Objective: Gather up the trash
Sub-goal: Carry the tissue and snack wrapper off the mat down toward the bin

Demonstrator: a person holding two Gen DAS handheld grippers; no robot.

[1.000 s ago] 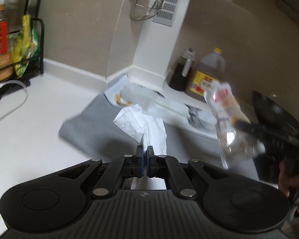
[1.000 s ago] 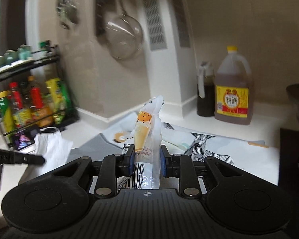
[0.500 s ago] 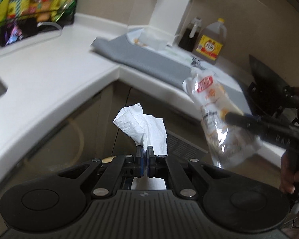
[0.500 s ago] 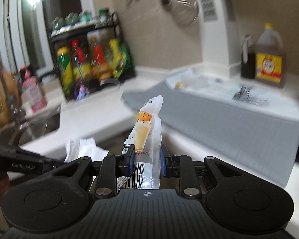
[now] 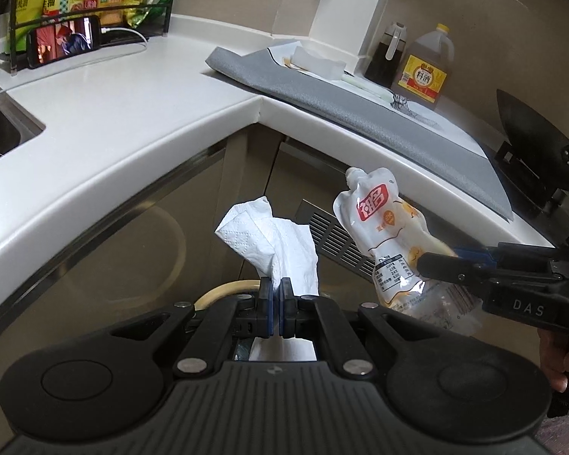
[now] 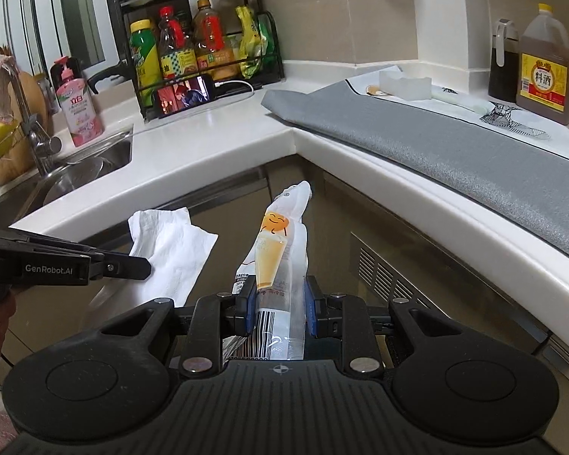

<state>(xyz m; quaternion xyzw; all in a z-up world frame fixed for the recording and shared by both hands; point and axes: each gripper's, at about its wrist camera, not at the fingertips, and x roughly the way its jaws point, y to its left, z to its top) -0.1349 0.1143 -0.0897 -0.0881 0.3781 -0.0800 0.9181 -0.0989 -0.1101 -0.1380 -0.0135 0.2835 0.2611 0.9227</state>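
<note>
My left claw (image 5: 276, 295) is pinched tight on a crumpled white paper tissue (image 5: 273, 244), which sticks up from the pads at 12 o'clock. My right claw (image 6: 280, 305) clamps a clear plastic spouted drink pouch with an orange smiley print (image 6: 280, 261), spout toward 12 o'clock. Both hang in front of the cabinet doors, below the edge of the white L-shaped counter (image 6: 216, 140). A grey cloth mat (image 6: 436, 140) lies on the counter at 2 o'clock.

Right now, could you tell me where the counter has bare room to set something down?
The white counter is bare between the sink and the grey mat. It is crowded around the bottle rack and phone, and at the mat's far end by the oil jug.
</note>
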